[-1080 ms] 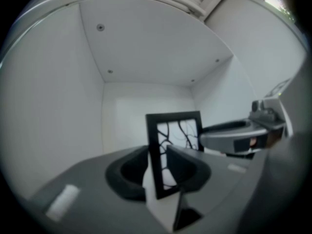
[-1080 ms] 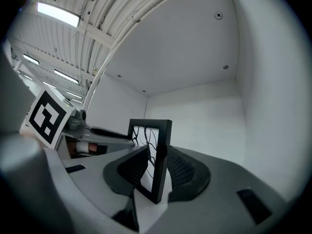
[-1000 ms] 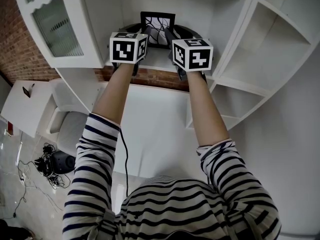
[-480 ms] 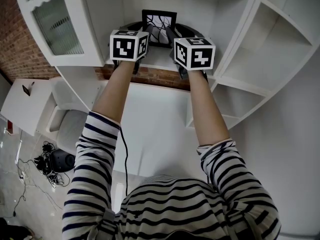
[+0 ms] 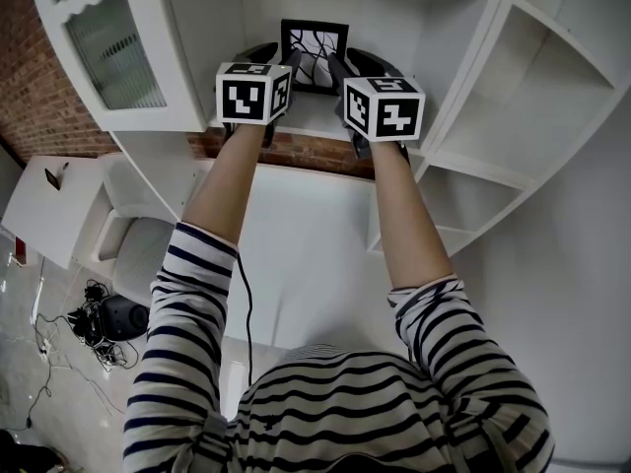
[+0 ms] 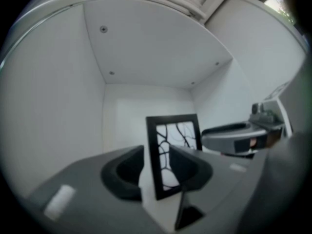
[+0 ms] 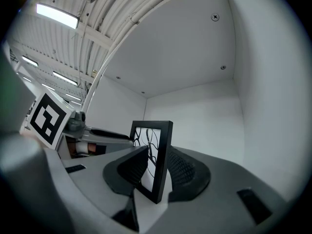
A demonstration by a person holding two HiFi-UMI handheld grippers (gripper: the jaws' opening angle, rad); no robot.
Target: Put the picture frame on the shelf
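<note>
The picture frame (image 5: 314, 55) stands upright inside an open compartment of the white shelf (image 5: 317, 116), its black border round a white sheet crossed by dark branching lines; both tools reach in from the front, one at each side of it. The left tool (image 5: 283, 67) is at the frame's left edge; in the left gripper view its jaws are opening, the frame (image 6: 173, 155) stands between them, and a strip of white shows between the left pad and the frame's border, so this tool (image 6: 161, 173) no longer presses on it. The right tool (image 5: 337, 69) is at the frame's right edge; in the right gripper view its two pads lie close against the front and back of the frame (image 7: 153, 160), so this tool (image 7: 158, 173) has hold of it. The frame's lower edge sits low between the jaws over the compartment's white floor; whether it bears on that floor I cannot tell. A marker cube (image 7: 48, 118) of the left tool shows at the left of the right gripper view. Bare forearms run up from striped sleeves (image 5: 187, 304) to the tools; a glazed cabinet door (image 5: 108, 47) hangs open to the left of the compartment, with a brick wall (image 5: 30, 87) beyond it.
</note>
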